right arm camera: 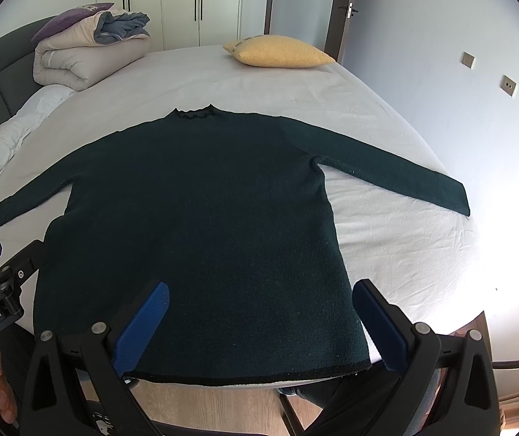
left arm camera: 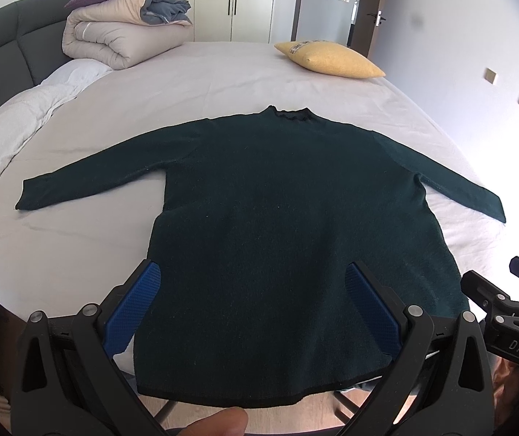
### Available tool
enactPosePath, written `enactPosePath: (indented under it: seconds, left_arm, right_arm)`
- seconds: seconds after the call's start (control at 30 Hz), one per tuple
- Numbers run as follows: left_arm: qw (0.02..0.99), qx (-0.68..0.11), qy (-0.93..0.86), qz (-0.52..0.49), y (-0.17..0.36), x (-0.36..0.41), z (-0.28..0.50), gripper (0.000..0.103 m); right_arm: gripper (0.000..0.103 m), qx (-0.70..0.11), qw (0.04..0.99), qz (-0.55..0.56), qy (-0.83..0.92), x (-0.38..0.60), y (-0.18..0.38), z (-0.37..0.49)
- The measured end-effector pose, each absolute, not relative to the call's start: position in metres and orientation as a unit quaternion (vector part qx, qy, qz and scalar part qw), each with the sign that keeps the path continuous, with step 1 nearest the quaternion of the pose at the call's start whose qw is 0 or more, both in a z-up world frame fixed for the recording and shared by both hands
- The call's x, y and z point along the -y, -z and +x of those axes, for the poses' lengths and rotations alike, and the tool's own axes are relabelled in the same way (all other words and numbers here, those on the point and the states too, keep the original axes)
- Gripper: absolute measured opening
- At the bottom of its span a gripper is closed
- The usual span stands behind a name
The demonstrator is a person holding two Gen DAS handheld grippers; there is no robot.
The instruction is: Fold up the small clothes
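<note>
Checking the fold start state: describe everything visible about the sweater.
The sweater is dark green, of a fuzzy knit, with a small ruffled collar, long sleeves and a black-trimmed hem. It lies flat and unfolded on the bed, collar away from the cameras, both sleeves spread out and angled slightly down. The hem overhangs the near edge of the bed. The left hand-held gripper and right hand-held gripper are both open near the hem; neither holds it.

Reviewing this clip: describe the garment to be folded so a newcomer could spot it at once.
On the large bed with the pale sheet, look at the near edge in front of both sets of open jaws. The dark green sweater lies flat there, sleeves spread, collar pointing away. Unlike the yellow pillow and folded duvet at the far side, it is dark and flat.
</note>
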State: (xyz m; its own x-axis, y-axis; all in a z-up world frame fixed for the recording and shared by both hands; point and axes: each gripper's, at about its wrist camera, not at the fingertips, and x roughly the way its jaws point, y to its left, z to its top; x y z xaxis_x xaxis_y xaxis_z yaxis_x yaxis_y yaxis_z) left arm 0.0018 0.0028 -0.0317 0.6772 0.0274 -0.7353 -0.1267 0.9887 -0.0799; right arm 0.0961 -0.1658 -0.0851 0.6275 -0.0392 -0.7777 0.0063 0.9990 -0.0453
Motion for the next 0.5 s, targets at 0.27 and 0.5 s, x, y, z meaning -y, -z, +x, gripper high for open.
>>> enactPosePath:
  seconds: [0.27, 0.5]
  left_arm:
    - [0.909, -0.409, -0.04, -0.066, 0.039, -0.004, 0.007, 0.103]
    - [0.888, -0.442, 0.001, -0.128, 0.056, -0.022, 0.024, 0.103]
  right_arm:
    - [0.103, -0.441, 0.897, -0.019, 0.015, 0.168, 0.091, 0.1]
    - [0.103, -0.426, 0.904, 0.017, 0.017, 0.19, 0.093, 0.108]
